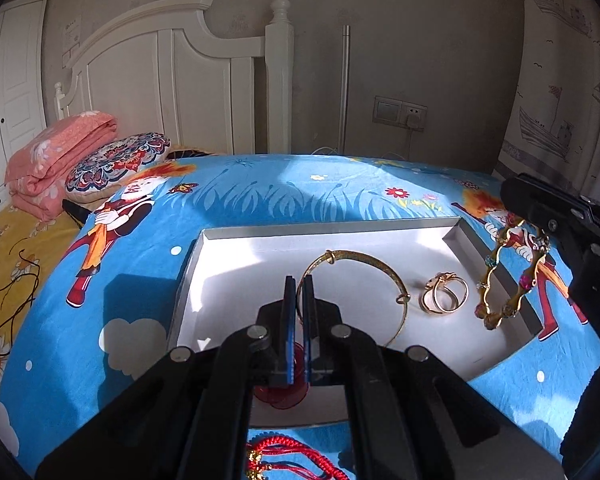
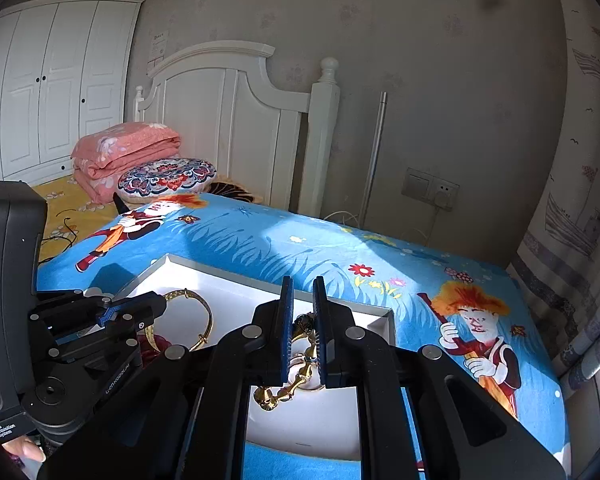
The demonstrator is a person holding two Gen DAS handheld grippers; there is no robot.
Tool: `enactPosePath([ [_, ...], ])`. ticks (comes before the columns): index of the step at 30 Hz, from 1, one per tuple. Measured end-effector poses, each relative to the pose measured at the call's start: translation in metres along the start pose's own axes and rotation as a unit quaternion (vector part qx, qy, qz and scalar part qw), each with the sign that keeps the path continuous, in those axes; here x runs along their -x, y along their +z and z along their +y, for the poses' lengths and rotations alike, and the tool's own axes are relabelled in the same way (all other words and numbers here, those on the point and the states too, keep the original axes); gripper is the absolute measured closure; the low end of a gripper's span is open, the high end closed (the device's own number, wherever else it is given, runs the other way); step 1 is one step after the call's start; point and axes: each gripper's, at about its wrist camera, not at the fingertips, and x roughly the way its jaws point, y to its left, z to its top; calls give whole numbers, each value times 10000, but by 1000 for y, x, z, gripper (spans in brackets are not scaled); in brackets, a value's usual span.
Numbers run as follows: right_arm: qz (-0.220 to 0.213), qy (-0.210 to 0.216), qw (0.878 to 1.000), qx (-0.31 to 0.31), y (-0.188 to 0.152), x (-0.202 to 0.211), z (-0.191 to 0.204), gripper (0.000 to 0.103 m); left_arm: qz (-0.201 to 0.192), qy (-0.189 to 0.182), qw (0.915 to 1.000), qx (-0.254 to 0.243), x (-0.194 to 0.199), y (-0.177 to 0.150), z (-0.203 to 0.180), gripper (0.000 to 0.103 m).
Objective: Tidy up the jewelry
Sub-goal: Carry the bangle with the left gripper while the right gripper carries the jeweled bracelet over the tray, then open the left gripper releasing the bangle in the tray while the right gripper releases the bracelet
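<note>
A shallow white box [image 1: 260, 246] lies on the blue cartoon cloth. My left gripper [image 1: 299, 280] is shut on a plain gold bangle [image 1: 360, 260], which hangs over the box; the right wrist view shows that gripper [image 2: 160, 306] at the left with the bangle [image 2: 204, 312]. My right gripper [image 2: 302, 280] is shut on a gold bracelet set with coloured stones [image 2: 296, 384]. In the left wrist view that gripper [image 1: 540, 226] holds the bracelet [image 1: 508, 280] dangling over the box's right wall. Two gold rings [image 1: 444, 298] lie inside the box. A red translucent piece [image 1: 280, 394] shows under my left fingers.
A red braided cord [image 1: 288, 460] lies on the cloth at the near edge. Beyond the cloth are a folded pink quilt [image 1: 56, 160], a patterned pillow [image 1: 116, 160] and a white headboard [image 1: 180, 80]. A curtain [image 1: 560, 100] hangs right. A fingertip [image 2: 24, 450] shows at lower left.
</note>
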Motion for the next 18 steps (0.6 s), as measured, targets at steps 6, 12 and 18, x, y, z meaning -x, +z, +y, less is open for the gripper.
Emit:
enactPosePath([
  [6,268,9,9996,-7,2,-36,-1,92,244,89,9996,148,-25,14,8,100],
  [12,549,0,9985,-84,-7,-65,-1,92,477,253,9983,225,-49,22,11,99],
  [18,971,137,9942,-431,-20,-84,-13,78,667,361,9964,385,-63,19,17,93],
])
